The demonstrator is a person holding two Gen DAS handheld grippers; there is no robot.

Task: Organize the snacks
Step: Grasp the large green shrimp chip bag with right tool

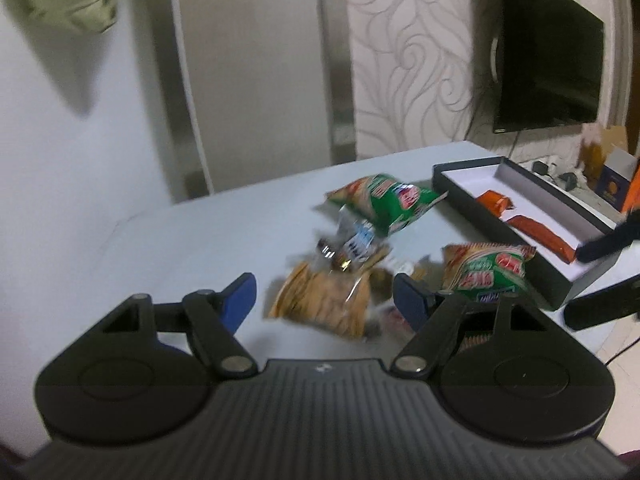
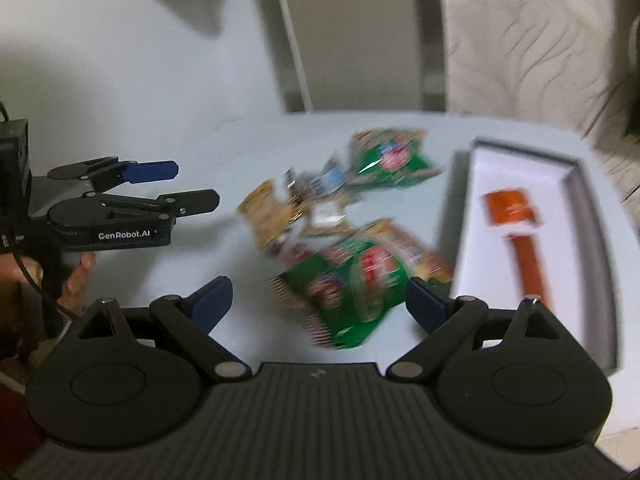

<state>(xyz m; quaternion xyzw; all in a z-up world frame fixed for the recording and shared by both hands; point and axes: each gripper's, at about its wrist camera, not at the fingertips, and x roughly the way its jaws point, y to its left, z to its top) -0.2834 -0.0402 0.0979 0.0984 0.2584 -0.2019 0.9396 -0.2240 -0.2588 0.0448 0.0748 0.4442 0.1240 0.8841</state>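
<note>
Snacks lie in a loose pile on the pale table (image 2: 208,152), between the two grippers and beside the open black box (image 2: 576,168). From the left: the left gripper (image 1: 324,300) has its jaws wide and empty, above a clear biscuit pack (image 1: 324,300). Next come two green packets (image 2: 348,284), then the box, which already holds two orange packets (image 2: 510,208). The right gripper (image 2: 320,300) also hangs wide and empty. I think overlapping wrappers may slide, or two could be pinched together. Both views are blurred, so labels and the small middle snacks are unreadable.
</note>
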